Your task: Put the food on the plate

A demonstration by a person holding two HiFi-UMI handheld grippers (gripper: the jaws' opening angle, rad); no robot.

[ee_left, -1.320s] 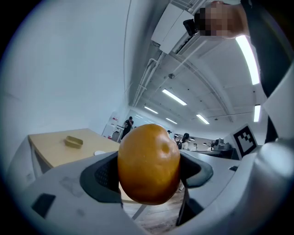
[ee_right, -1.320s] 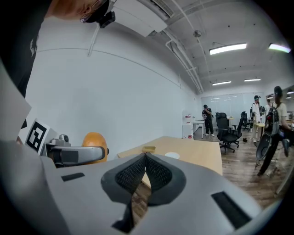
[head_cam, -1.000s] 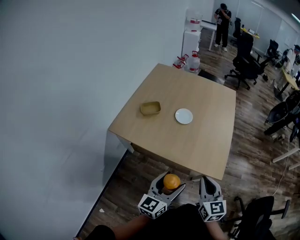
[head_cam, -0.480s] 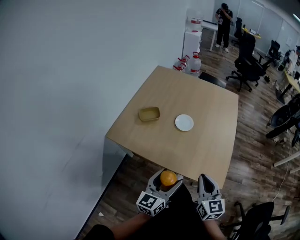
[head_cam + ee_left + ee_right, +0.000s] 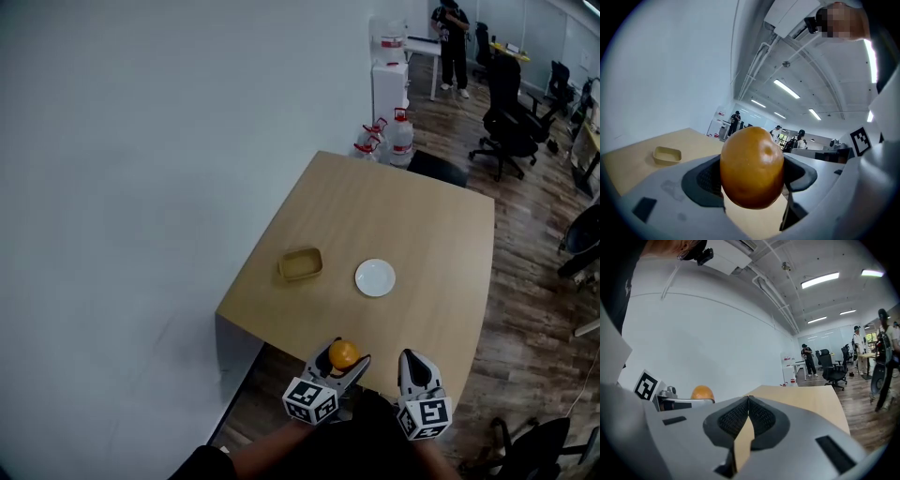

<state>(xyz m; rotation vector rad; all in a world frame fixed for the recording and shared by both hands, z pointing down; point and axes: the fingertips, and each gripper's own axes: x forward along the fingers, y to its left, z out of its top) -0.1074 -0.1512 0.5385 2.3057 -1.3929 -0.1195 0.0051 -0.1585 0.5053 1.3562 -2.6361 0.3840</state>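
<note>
One orange in left gripper, well off plate.

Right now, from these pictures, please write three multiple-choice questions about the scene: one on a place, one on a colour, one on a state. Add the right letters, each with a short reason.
1. On the table, where does the white plate lie relative to the yellow dish?
A. Inside it
B. On its right, apart from it
C. Stacked upon it

2. What colour is the fruit that the left gripper holds?
A. Green
B. Purple
C. Orange

3. In what state is the right gripper?
A. Shut, with nothing in it
B. Wide open
C. Shut on the plate

Answers:
1 B, because the head view shows bare table between the two.
2 C, because the left gripper view shows an orange fruit clamped between the jaws.
3 A, because the right gripper view shows its jaws meeting with nothing between them.
</note>
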